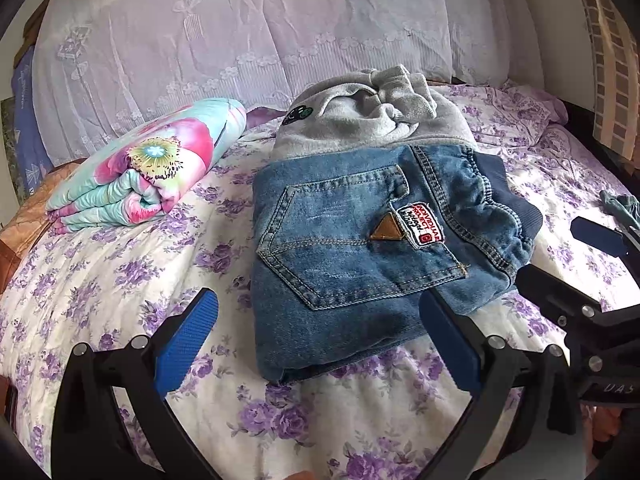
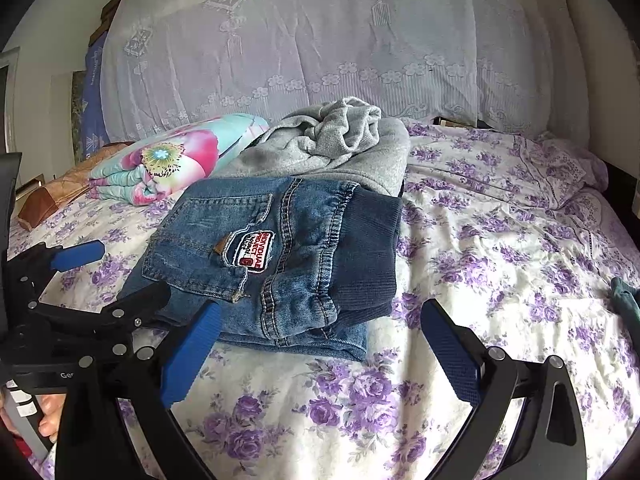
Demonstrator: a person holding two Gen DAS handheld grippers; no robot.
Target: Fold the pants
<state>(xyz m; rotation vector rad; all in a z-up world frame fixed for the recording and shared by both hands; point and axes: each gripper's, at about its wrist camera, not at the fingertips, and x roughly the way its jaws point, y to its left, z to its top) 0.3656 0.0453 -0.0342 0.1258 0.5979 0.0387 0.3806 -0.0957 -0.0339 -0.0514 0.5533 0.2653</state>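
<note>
Blue denim pants (image 1: 360,240) lie folded into a compact stack on the floral bed sheet (image 1: 120,280), with the back pocket and a red-and-white patch facing up. My left gripper (image 1: 320,312) is open just before their near edge, its right pad (image 1: 448,340) overlapping the near corner. I cannot tell if it touches. The right gripper (image 2: 320,328) is open too, off the pants' (image 2: 280,256) near right corner, above bare sheet. The right wrist view shows the left gripper (image 2: 120,276) at the pants' left side. Neither holds cloth.
A grey knit garment (image 1: 372,120) lies bunched right behind the pants. A folded floral quilt (image 1: 152,168) sits to the left. A small green cloth (image 2: 624,296) lies at the far right. Lace-covered bedding (image 2: 320,40) rises at the back. Open sheet (image 2: 500,240) stretches to the right.
</note>
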